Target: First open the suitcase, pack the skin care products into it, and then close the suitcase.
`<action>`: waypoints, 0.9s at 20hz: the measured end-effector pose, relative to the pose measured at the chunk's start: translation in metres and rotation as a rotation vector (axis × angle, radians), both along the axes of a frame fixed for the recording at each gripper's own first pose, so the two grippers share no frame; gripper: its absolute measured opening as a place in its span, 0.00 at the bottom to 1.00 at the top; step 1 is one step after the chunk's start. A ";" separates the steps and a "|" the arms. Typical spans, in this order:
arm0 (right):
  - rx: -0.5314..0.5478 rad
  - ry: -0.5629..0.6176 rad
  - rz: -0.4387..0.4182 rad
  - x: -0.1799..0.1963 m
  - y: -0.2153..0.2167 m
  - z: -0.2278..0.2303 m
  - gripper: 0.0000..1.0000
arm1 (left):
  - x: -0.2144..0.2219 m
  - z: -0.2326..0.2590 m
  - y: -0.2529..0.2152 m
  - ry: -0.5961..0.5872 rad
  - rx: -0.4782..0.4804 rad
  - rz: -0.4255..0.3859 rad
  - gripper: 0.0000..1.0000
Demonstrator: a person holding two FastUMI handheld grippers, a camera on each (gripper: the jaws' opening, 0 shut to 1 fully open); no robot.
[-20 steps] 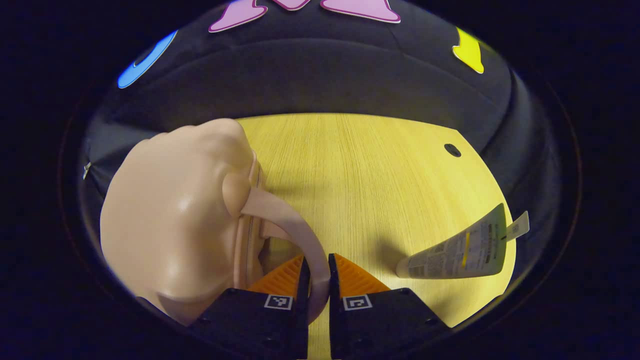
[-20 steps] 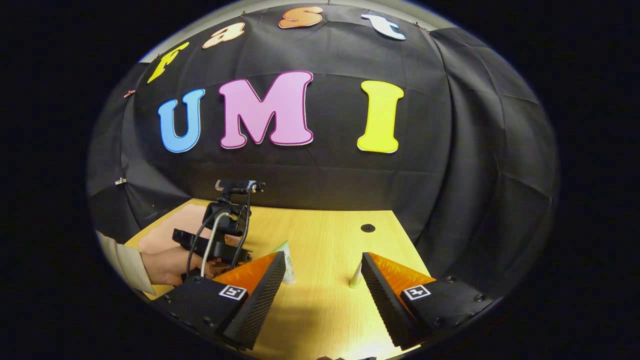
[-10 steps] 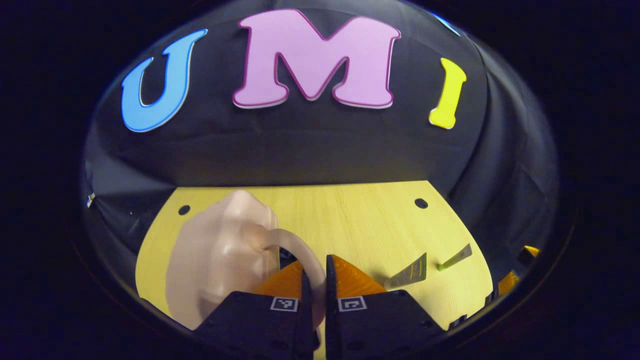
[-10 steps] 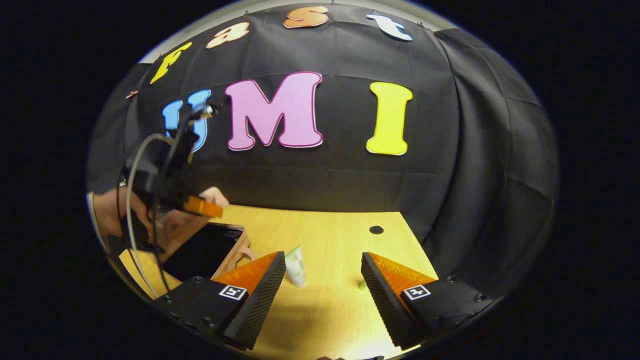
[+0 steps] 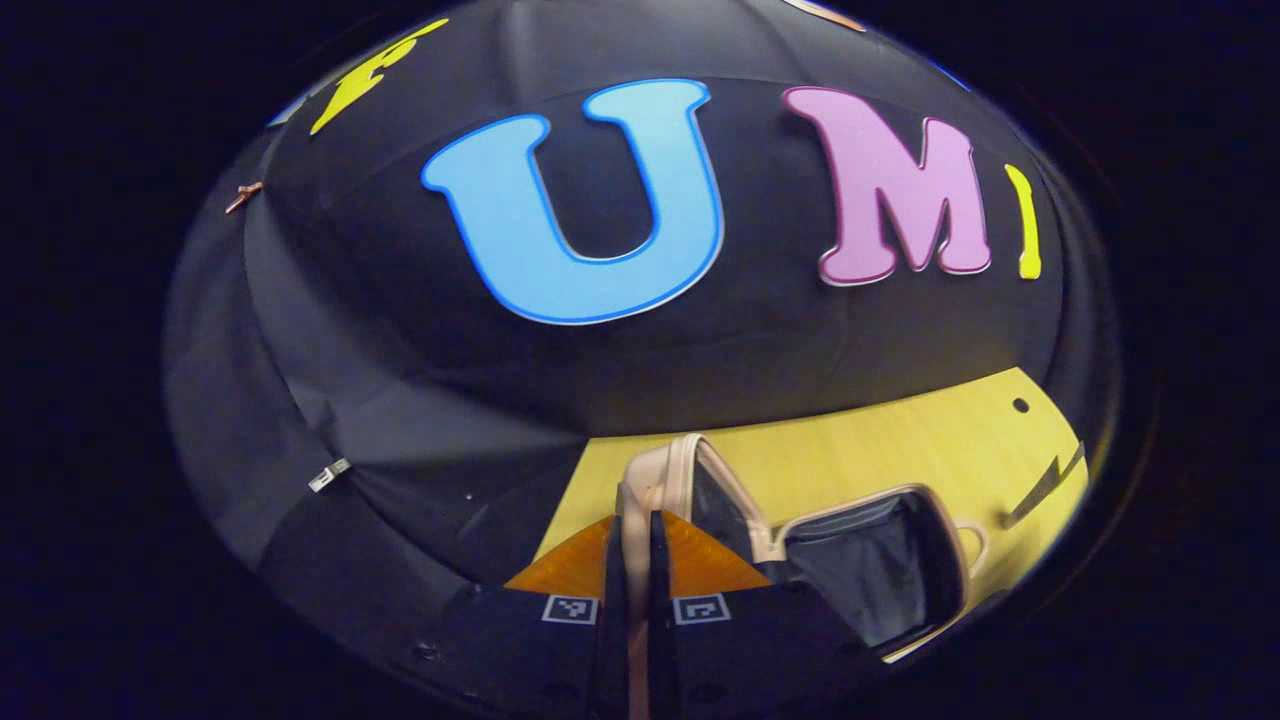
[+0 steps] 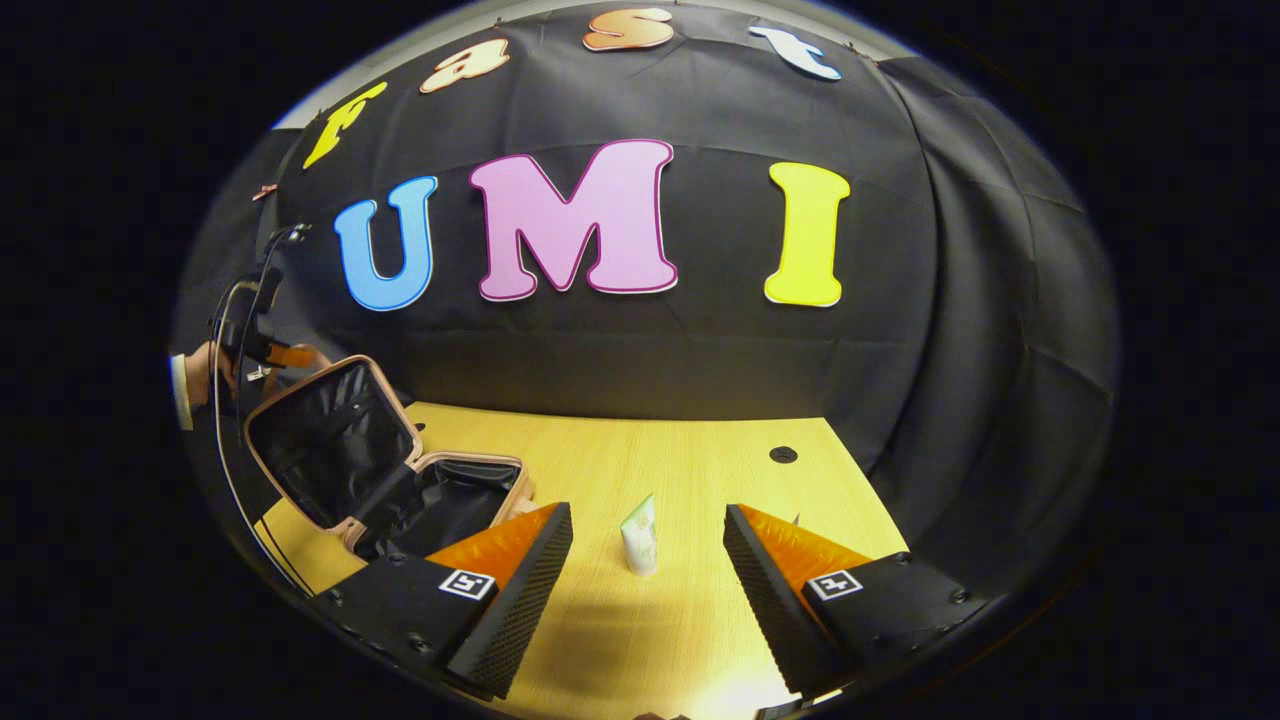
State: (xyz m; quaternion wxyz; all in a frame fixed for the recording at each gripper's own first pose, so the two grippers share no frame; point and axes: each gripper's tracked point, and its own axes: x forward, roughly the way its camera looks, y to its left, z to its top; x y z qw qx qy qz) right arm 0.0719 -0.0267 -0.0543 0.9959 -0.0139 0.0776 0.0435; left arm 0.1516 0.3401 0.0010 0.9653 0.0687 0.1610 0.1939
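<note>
On the worktop [image 6: 680,640], a tube [image 6: 639,536] stands upright just ahead between the right tool's [image 6: 648,575] parted fingers — nearer it than the left tool [image 5: 633,575], clamped on the suitcase lid [image 5: 660,478].

Both cams wallward; suitcase [image 5: 870,560] shared.

A pale yellow wood-grain table [image 6: 690,640] stands against the black cloth wall, its top lit brightest at the near edge. A small round dark hole [image 6: 783,454] sits in the top near the far right corner. At the left end rests a small pink hard-shell suitcase [image 6: 470,468], its black-lined base flat on the wood and its lid [image 6: 330,440] raised upright. To its right, well apart from it, a white squeeze tube with green print [image 6: 639,535] stands on its cap in the middle of the table.
</note>
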 end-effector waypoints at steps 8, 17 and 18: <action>-0.013 0.045 -0.066 0.015 0.021 -0.024 0.97 | 0.020 -0.138 0.113 0.041 -0.337 0.055 0.13; -0.120 0.128 -0.077 0.026 0.024 -0.063 0.97 | 0.005 -0.220 0.152 0.108 -0.334 0.283 0.38; -0.102 0.129 -0.071 0.027 0.030 -0.062 0.97 | -0.002 -0.216 0.152 0.086 -0.336 0.292 0.42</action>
